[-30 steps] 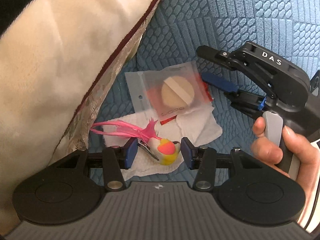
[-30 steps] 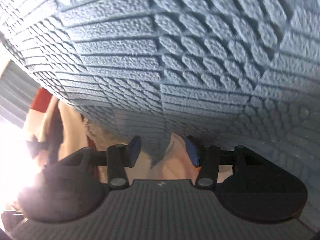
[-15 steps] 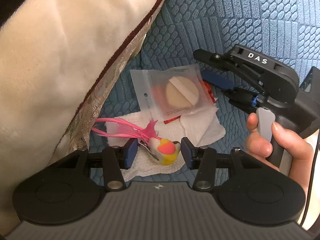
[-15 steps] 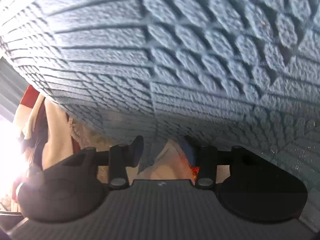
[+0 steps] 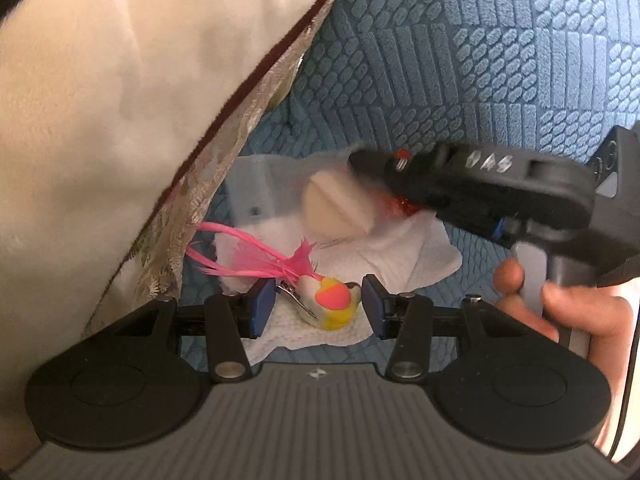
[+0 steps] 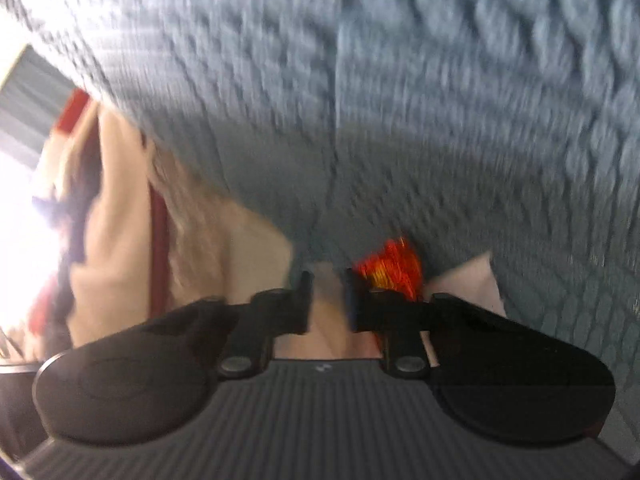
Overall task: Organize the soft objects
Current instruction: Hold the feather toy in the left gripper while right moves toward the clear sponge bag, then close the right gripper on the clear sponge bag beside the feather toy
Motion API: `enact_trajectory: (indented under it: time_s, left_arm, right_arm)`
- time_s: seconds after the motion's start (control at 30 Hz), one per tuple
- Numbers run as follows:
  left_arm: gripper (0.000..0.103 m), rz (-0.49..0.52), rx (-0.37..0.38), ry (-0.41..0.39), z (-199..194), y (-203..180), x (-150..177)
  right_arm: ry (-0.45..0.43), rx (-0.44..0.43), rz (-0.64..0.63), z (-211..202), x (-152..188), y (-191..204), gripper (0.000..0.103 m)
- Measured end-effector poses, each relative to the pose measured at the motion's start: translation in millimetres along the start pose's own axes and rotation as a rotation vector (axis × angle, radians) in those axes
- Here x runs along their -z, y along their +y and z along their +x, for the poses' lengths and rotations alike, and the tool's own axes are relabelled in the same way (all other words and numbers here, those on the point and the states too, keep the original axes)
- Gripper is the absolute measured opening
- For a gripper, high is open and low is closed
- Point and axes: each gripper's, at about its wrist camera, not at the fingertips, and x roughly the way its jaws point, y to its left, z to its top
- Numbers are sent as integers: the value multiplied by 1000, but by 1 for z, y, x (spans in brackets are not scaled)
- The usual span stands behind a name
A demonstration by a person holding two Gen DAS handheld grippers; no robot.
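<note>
A clear plastic pouch (image 5: 280, 196) holding a round beige powder puff (image 5: 334, 212) lies tilted on a crumpled white tissue (image 5: 404, 248), itself spread on the blue textured sofa cover (image 5: 460, 80). The right gripper (image 5: 384, 168), blurred, sits on the pouch's right edge beside a red-orange patch (image 5: 400, 206); in its own view its jaws are closing to a narrow gap, with pale pouch material (image 6: 328, 304) between the fingers, and the blur hides whether the pads already press on it. A hand (image 5: 560, 308) wraps the gripper's grey handle. Nearer the camera, on the same tissue, lies a small toy bird hair clip (image 5: 332, 300) with yellow and orange body and pink feathers (image 5: 256, 256) trailing to the left. The left gripper (image 5: 318, 306) stands half open around the bird, a blue pad on each side, neither clearly pressing on it. A cream cushion (image 5: 120, 100) with dark red piping and brocade edging fills the left side, its corner overhanging the feathers.
</note>
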Motion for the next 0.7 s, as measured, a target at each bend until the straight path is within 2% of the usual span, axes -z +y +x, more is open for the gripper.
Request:
enact_trajectory:
  time_s: [0.07, 0.13, 0.27, 0.5, 0.67, 0.7]
  left_arm:
    - [54, 2, 1, -6, 1, 0, 2]
    - [53, -7, 4, -8, 1, 1, 2]
    - [53, -9, 8, -17, 0, 2, 3]
    - [53, 10, 23, -43, -19, 2, 8]
    - [53, 20, 23, -45, -26, 1, 16]
    - [53, 18, 21, -44, -26, 1, 17]
  right_arm:
    - [28, 4, -37, 0, 4, 3, 14]
    - [32, 32, -69, -4, 8, 6, 4]
    - [-5, 73, -131, -21, 14, 18, 3]
    - [-85, 97, -138, -60, 24, 33, 3]
    - [-75, 123, -119, -67, 22, 44, 4]
    - [-74, 127, -94, -65, 24, 43, 7]
